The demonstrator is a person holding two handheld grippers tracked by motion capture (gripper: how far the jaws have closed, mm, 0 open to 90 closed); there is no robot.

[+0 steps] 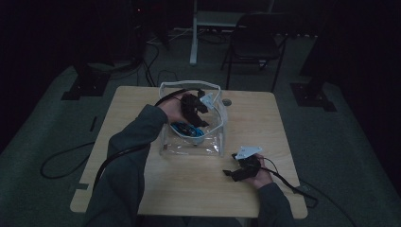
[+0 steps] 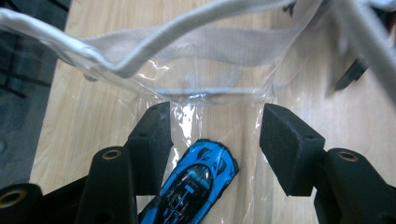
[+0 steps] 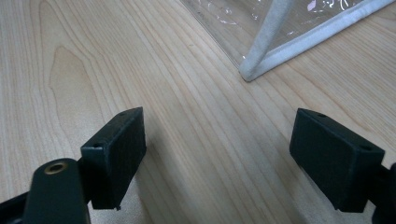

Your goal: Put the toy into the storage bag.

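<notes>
A clear plastic bag (image 1: 216,138) with white trim stands open at the middle of the wooden table (image 1: 203,189). A blue toy car (image 1: 188,130) lies on its bottom. My left gripper (image 1: 196,123) reaches down into the bag from the left. In the left gripper view its jaws (image 2: 215,135) stand apart over the car (image 2: 196,186), which lies close by the left pad (image 2: 152,140) with a gap to the other; the bag's white rim (image 2: 140,51) is just ahead. My right gripper (image 1: 230,174) rests open on the table to the bag's right front, with nothing between its jaws (image 3: 219,154), facing the bag's corner (image 3: 273,58).
A small round disc (image 1: 227,102) sits on the table behind the bag. Beyond the table stand a dark folding chair (image 1: 255,42) and a white post (image 1: 194,33). Cables (image 1: 61,161) trail over the floor at the left. The room is dim.
</notes>
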